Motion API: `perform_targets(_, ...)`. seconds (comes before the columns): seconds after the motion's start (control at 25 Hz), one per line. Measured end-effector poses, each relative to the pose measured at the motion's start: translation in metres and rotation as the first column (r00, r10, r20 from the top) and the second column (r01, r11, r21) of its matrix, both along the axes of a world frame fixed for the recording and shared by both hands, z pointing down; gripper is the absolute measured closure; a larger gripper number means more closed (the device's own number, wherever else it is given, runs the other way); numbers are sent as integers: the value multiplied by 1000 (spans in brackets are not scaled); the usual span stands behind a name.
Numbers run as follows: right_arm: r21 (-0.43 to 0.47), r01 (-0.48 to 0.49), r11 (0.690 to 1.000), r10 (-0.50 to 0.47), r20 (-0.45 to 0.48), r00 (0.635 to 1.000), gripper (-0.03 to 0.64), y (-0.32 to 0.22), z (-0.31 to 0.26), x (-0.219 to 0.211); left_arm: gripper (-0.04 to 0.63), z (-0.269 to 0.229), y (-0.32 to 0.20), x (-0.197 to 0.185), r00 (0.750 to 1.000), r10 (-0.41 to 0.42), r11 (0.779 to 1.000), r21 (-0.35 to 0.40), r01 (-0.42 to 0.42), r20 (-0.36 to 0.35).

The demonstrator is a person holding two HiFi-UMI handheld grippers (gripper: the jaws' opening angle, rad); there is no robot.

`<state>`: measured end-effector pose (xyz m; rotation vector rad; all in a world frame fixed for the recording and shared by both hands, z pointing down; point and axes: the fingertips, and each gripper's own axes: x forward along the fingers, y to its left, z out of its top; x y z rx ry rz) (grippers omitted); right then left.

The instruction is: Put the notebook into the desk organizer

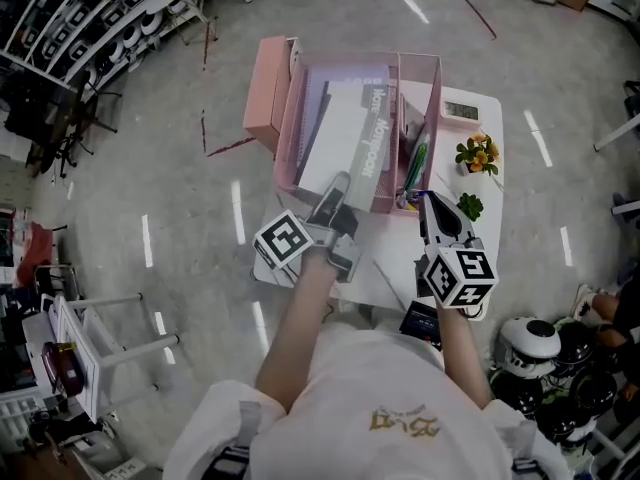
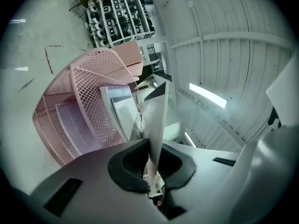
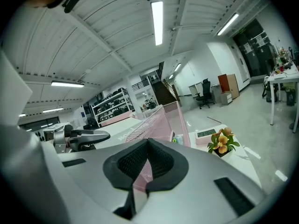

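Observation:
A pink mesh desk organizer [image 1: 288, 128] stands on a small white table [image 1: 492, 118]. The white and grey notebook [image 1: 345, 143] leans inside its wide compartment, lower edge toward me. My left gripper [image 1: 335, 196] is shut on that lower edge; in the left gripper view the notebook [image 2: 156, 120] runs up from between the jaws [image 2: 152, 160], with the organizer [image 2: 79, 106] behind it. My right gripper [image 1: 428, 200] is at the organizer's near right corner. In the right gripper view, pink mesh [image 3: 159, 120] passes down between the closed jaws [image 3: 140, 181].
Green pens [image 1: 415, 168] stand in the organizer's narrow right compartment. A pot of orange flowers [image 1: 477, 155], a small digital clock [image 1: 460, 110] and a small green plant [image 1: 470, 206] sit on the table's right side. Helmets [image 1: 535, 343] lie on the floor at right, shelving [image 1: 90, 28] at far left.

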<state>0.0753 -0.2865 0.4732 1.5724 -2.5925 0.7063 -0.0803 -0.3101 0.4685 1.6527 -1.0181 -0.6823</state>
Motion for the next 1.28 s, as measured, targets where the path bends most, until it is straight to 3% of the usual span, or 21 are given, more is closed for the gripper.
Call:
perform_targets(0.44,-17,26,1000,-26,47,999,604,-34,7,12,563,-3,-28,9,979,43,999,-36,-36,199)
perform_targets(0.64,-37,14,999,-12,65,998,604,-43,13,19,575,-5,-40,-4,953,33,999,-32,-25,302)
perform_targets(0.88,-36,11,999,-9,68,998,604,-46,12,18,581,-6,-43,-39,956,-113,992,-23,124,270)
perform_targets(1.08,-36,12,999,-9,78,997,604,-42,10,16,577,-15,-51,-31,950,-94,995,-3,100,298)
perform_targets(1.28,-30,12,999,-9,84,996,604,-40,5,13,505,-18,-58,-15,906,10,1000,-17,-3,422)
